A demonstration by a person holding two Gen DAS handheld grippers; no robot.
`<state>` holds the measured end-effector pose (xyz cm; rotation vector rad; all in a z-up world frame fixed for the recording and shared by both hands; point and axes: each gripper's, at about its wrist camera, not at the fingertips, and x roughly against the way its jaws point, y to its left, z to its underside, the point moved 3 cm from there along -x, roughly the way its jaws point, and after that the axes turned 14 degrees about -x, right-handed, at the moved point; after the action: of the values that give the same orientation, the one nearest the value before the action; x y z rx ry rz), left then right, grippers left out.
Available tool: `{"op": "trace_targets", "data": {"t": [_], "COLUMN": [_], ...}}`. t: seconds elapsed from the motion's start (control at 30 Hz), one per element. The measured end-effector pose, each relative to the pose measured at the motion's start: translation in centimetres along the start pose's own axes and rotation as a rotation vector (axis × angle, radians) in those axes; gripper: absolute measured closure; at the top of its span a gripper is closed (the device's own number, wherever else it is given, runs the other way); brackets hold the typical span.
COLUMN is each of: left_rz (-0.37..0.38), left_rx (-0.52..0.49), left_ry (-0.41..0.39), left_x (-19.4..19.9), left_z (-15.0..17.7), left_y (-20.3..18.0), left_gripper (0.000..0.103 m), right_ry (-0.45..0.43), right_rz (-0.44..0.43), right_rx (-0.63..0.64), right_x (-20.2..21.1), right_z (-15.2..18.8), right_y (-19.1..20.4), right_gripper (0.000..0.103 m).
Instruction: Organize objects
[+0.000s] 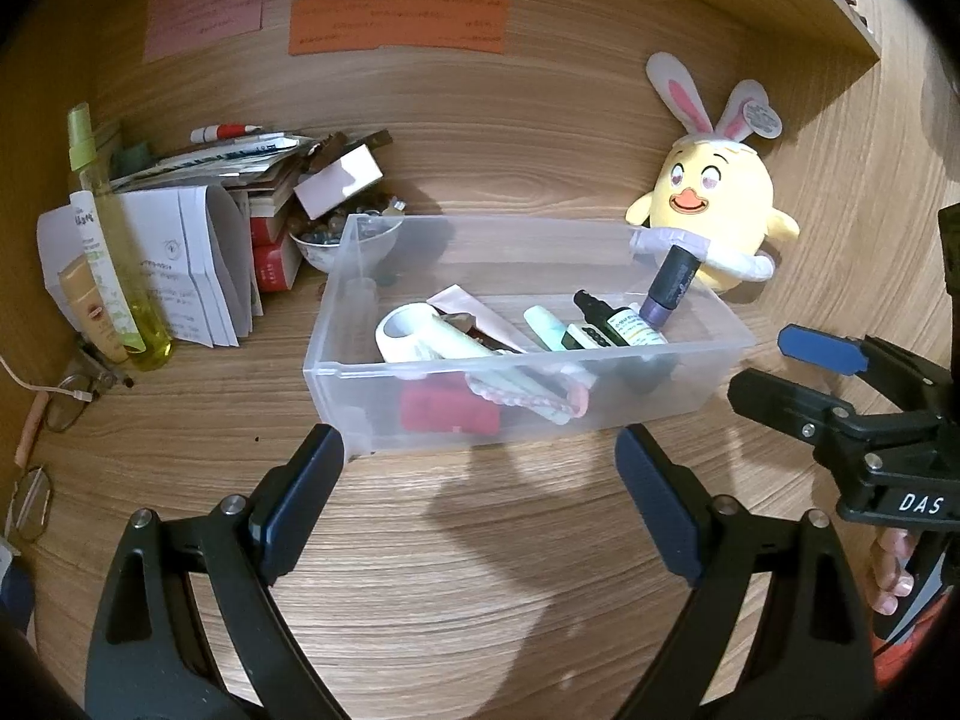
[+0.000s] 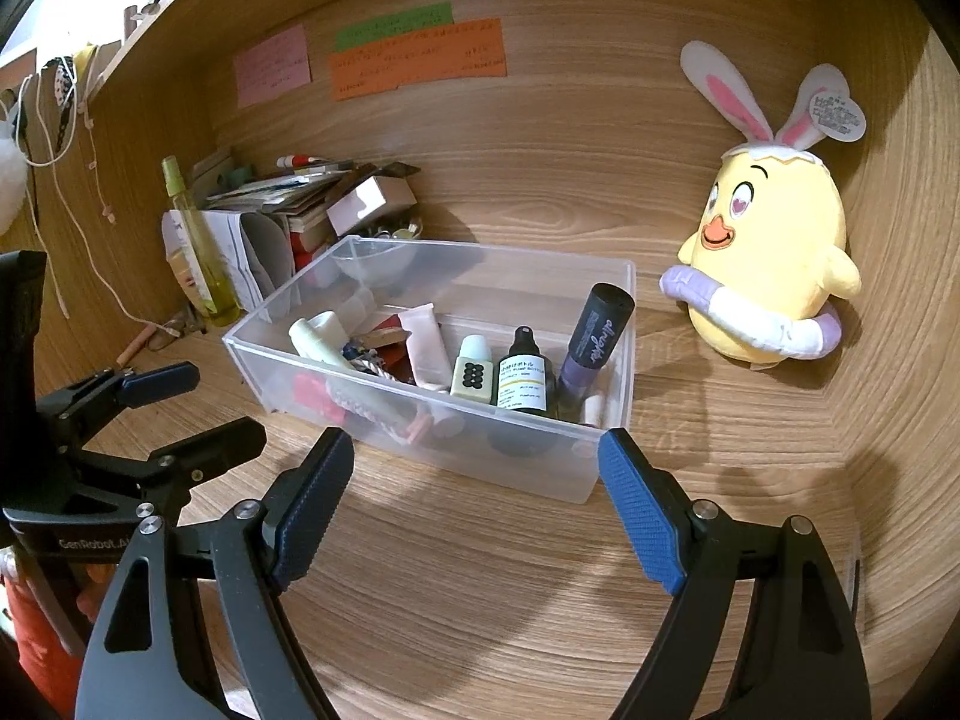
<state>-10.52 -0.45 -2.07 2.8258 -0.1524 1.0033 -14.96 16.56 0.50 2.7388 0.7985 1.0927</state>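
A clear plastic bin [image 1: 690,387] [image 2: 552,477] stands on the wooden desk. It holds a purple tube [image 1: 669,291] [image 2: 591,339], a dark pump bottle [image 1: 618,321] [image 2: 525,375], a white dotted bottle [image 2: 472,375], a pink tube [image 2: 423,348], a white tape roll [image 1: 405,330] and a red item [image 1: 450,411]. My left gripper [image 1: 480,474] is open and empty just before the bin's front wall; it shows in the right wrist view [image 2: 192,414]. My right gripper [image 2: 474,480] is open and empty before the bin's near corner; it shows in the left wrist view [image 1: 780,372].
A yellow chick plush with bunny ears [image 1: 717,210] [image 2: 774,264] sits right of the bin against the back wall. A pile of papers, boxes and a bowl [image 1: 240,222] [image 2: 312,210] fills the back left, with a yellow spray bottle [image 1: 114,240] [image 2: 198,240]. Eyeglasses [image 1: 66,396] and a cable lie at far left.
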Motion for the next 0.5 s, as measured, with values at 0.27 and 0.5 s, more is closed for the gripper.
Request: {"op": "trace_targets", "data": {"t": [0.27, 0.5], "left_rz": [0.006, 0.014], "left_rx": [0.003, -0.014], "left_ry": [-0.002, -0.008], "left_x": [0.03, 0.22], "left_z": [-0.02, -0.12], "left_y": [-0.01, -0.40], "left_gripper": [0.010, 0.009], "right_ry": [0.003, 0.003], "right_rz": [-0.002, -0.001], "right_rx": [-0.001, 0.000], "right_x": [-0.14, -0.20], "right_z": [0.03, 0.08], "right_y": [-0.02, 0.08], "right_gripper": [0.021, 0.021]}}
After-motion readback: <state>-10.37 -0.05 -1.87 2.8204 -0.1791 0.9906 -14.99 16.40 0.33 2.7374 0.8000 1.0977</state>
